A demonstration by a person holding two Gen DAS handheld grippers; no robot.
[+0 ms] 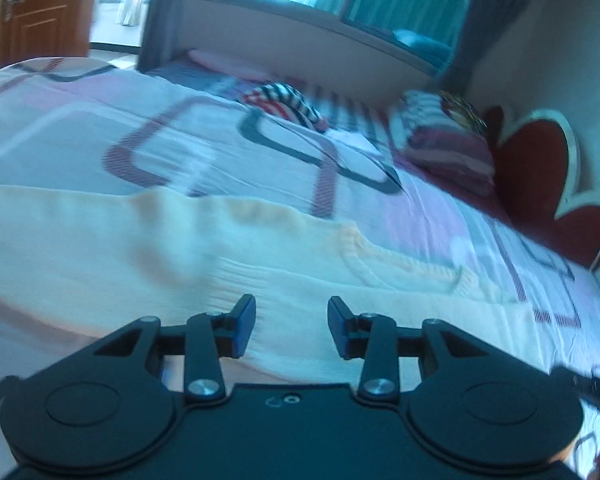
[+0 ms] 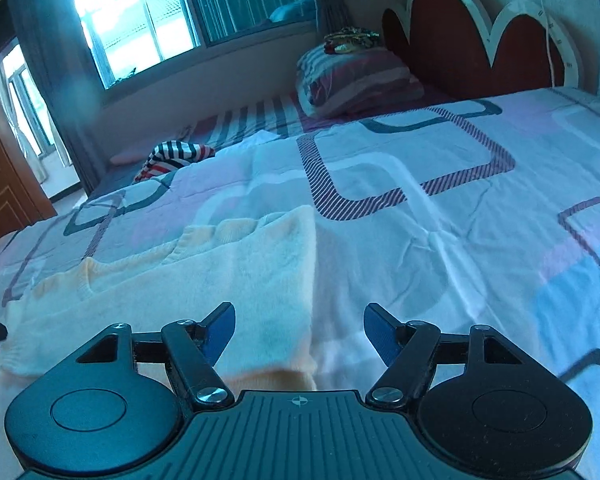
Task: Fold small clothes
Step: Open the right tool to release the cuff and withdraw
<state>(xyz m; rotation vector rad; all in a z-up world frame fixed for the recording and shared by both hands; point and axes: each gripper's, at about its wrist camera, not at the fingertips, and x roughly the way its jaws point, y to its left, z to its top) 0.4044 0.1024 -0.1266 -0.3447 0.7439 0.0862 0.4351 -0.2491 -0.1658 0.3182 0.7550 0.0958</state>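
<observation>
Both tongs, left (image 1: pixel 291 327) and right (image 2: pixel 299 335), spread above cream garment (image 2: pixel 236 264); its right edge meets bare bedspread (image 2: pixel 480 240)

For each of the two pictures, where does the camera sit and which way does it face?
Left wrist: on the left tool, low over the sweater, facing across the bed; open fingers show.
Right wrist: on the right tool, over the sweater's edge, facing the headboard; open fingers show.
Shared: sweater, bed, pillow, striped cloth, window.

One cream knit garment (image 2: pixel 204 264), one striped garment (image 2: pixel 176 156), one pillow (image 2: pixel 356 80), two grippers: left (image 1: pixel 292 326), right (image 2: pixel 299 330).
</observation>
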